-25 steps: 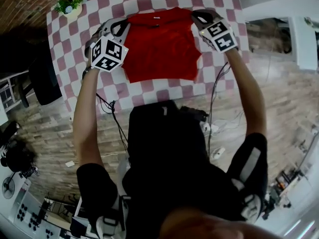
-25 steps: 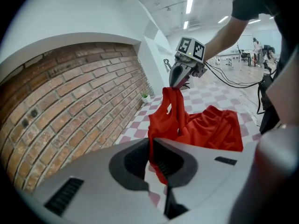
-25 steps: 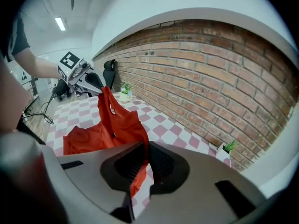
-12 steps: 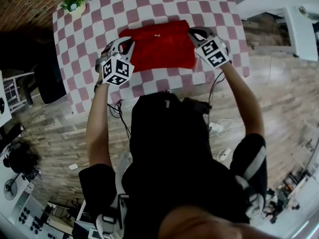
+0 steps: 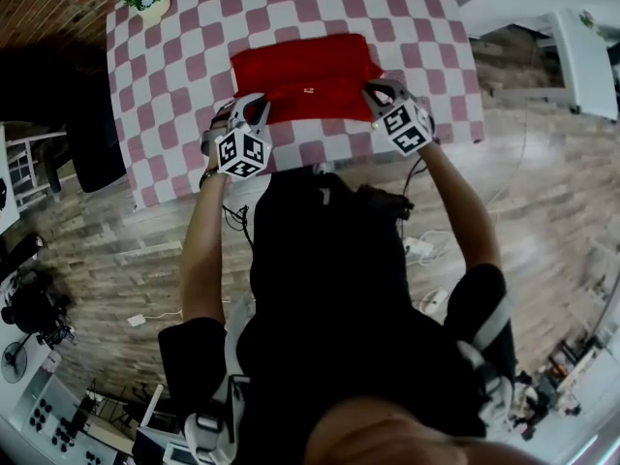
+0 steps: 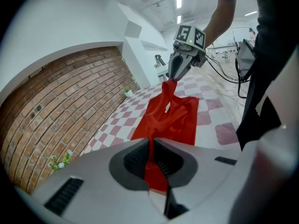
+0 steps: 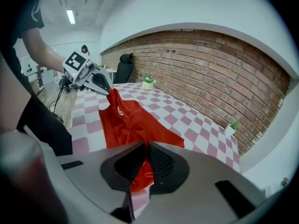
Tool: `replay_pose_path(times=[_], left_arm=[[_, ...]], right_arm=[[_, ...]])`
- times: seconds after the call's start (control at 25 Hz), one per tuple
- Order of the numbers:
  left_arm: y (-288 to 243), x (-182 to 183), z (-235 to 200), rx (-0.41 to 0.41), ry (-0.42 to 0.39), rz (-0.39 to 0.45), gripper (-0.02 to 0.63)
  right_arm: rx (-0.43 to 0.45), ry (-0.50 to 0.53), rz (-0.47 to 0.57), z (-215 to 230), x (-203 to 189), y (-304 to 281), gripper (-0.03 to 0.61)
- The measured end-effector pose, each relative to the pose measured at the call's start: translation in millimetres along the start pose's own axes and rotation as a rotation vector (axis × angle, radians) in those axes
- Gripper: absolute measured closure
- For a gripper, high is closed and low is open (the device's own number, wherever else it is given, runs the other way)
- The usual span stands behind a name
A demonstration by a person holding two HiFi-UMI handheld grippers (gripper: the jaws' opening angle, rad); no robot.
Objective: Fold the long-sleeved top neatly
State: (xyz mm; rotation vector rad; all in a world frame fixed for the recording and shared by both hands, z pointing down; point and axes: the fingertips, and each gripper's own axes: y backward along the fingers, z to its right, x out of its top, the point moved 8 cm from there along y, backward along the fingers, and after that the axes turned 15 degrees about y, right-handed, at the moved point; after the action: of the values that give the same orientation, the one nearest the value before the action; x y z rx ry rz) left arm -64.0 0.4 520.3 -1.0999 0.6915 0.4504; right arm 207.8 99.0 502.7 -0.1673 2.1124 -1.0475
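Since the left gripper and right gripper are each pinched shut on one end of the raised edge of the red top, with the rest spread on the desk beyond the jaws, both ends should be lowered level and released together.

The head view looks steeply down from high above the person onto the checkered table and the floor. The left gripper view sits close behind its own jaws and faces across the table at the right gripper. The right gripper view faces the opposite way, at the left gripper. All three views share the red top and the table.
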Motion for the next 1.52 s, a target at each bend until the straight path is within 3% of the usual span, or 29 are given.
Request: replay_pose_path(times=[0.36, 0.92, 1.08, 1.28, 1.52], left_arm=[[-9, -44, 40, 0.008, 0.027, -0.064, 0.586], [-36, -80, 63, -0.003, 0.066, -0.178, 0.586], [-39, -84, 65, -0.030, 0.137, -0.201, 0.583], [-31, -79, 72, -0.053, 0.171, -0.198, 0.505], [-10, -73, 76, -0.098, 0.199, -0.187, 0.477]], right_arm=[[0.065, 0.060, -0.048, -55, -33, -14, 0.549], [0.117, 0.075, -0.116, -86, -64, -47, 0.548], [0.131, 0.048, -0.122, -87, -64, -50, 0.548], [0.170, -0.003, -0.109, -90, -63, -43, 0.491], [0.177, -0.040, -0.085, -89, -52, -22, 0.479]])
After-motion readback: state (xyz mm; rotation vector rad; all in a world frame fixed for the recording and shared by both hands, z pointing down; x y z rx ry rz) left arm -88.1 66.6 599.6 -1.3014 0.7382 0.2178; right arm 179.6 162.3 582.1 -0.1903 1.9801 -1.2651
